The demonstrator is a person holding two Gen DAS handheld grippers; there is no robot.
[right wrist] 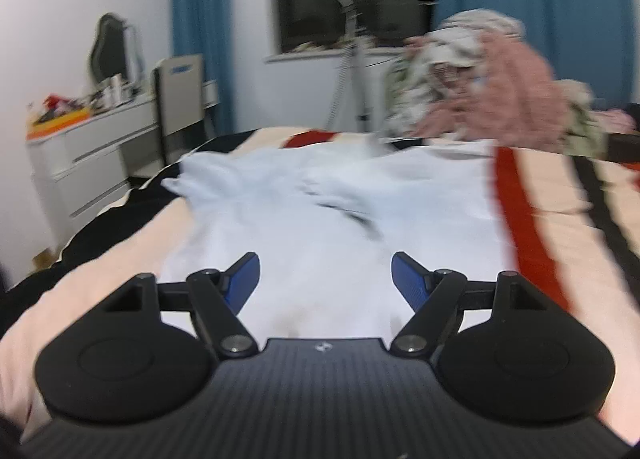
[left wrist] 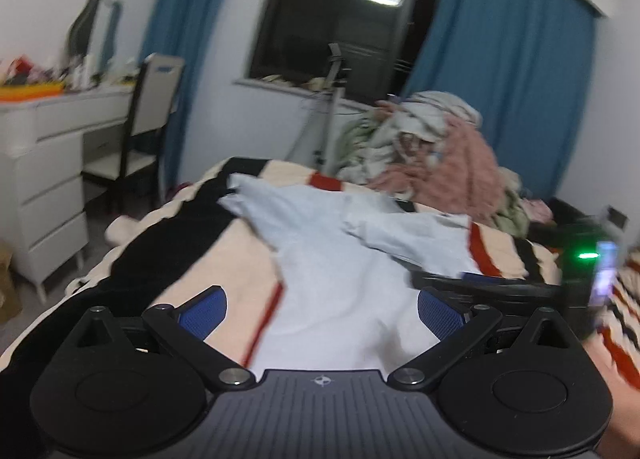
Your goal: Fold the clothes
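Risk first: could easily have pinched the striped bedcover along with the pale blue-white garment, since the cloth lay straight on it with nothing between. Could also have taken one layer only, or a bunched double layer, near the rumpled far end, where the sleeves or legs lay crossed and creased; any fold from such a grip likely to come out skewed. Hard to pick hems or corners from such smeared, motion-blurred frames, so a hasty closing probably would have landed mid-panel rather than on an edge. Further hazard in the heap of unfolded clothes at the far right of the bed, near the garment's far end: a wide sweep might have dragged that pile over.

Left claw spread wide, released, blue pads well apart, hovering above the garment's near end; contact with the cloth not possible to judge. Right claw likewise wide apart and holding nothing, poised over the same garment. Garment itself spread lengthwise down the middle of the bed, between both claws and the pile
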